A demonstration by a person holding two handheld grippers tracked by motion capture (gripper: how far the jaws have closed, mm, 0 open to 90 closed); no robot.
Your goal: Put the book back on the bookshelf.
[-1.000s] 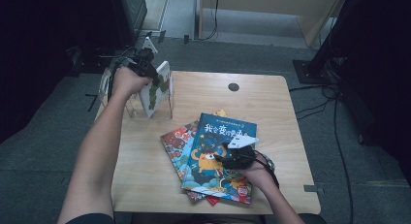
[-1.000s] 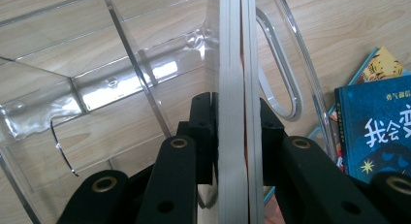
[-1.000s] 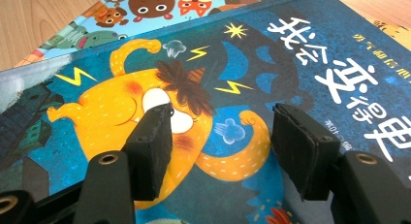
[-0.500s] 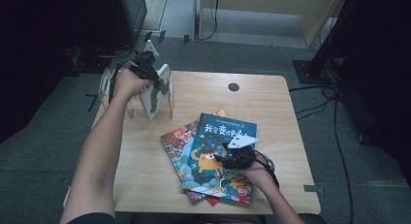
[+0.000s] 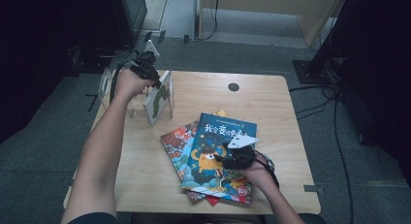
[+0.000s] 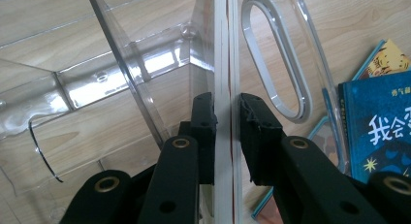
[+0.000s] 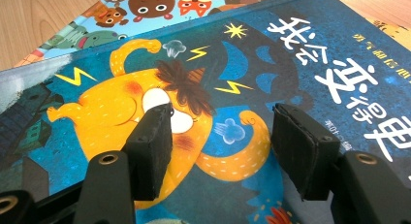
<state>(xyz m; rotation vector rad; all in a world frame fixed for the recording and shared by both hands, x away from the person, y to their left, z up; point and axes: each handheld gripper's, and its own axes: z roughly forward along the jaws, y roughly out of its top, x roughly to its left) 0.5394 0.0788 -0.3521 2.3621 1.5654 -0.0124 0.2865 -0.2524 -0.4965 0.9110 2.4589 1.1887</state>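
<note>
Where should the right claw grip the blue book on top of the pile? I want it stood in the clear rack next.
Take the blue book by its free near-right edge, coming in low from the person's side: it lies flat on the other books, so only an overhanging edge lets a jaw slip under.

My high view looks forward and down over the whole table. My left gripper view sits close, facing down the jaws into the clear rack. Right gripper view hovers very near the blue book, also seen from high.
</note>
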